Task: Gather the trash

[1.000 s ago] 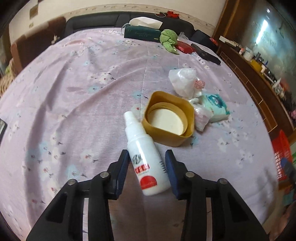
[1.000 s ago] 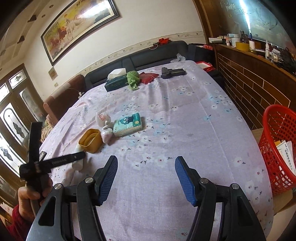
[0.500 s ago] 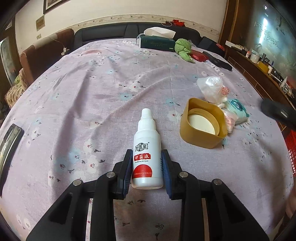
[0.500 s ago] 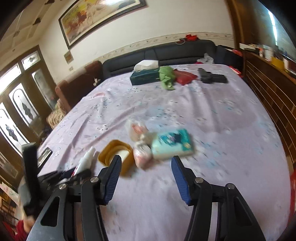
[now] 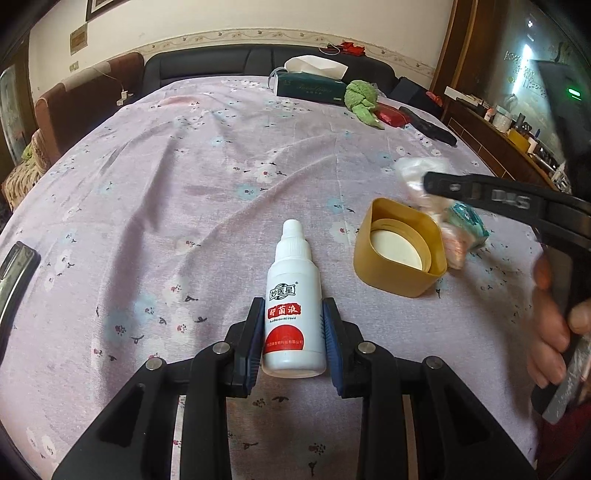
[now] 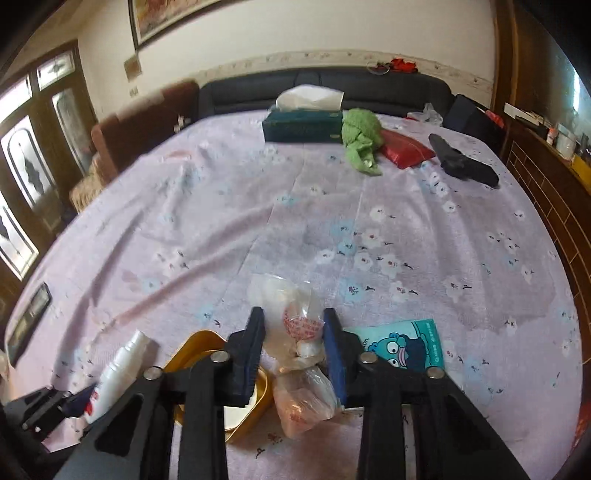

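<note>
I see a cream wall (image 6: 369,33) across the top of the frame, a framed painting (image 6: 166,14) upper left, a dark sofa (image 6: 332,83) below it, glazed doors (image 6: 26,177) far left, wood panelling (image 6: 546,192) right.

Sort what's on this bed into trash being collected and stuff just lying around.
Trash in play:
white bottle, in left claw
crumpled plastic bag, between right claw fingers
yellow lid
wipes packet

Lying about:
tissue box
green cloth
red pouch
</note>
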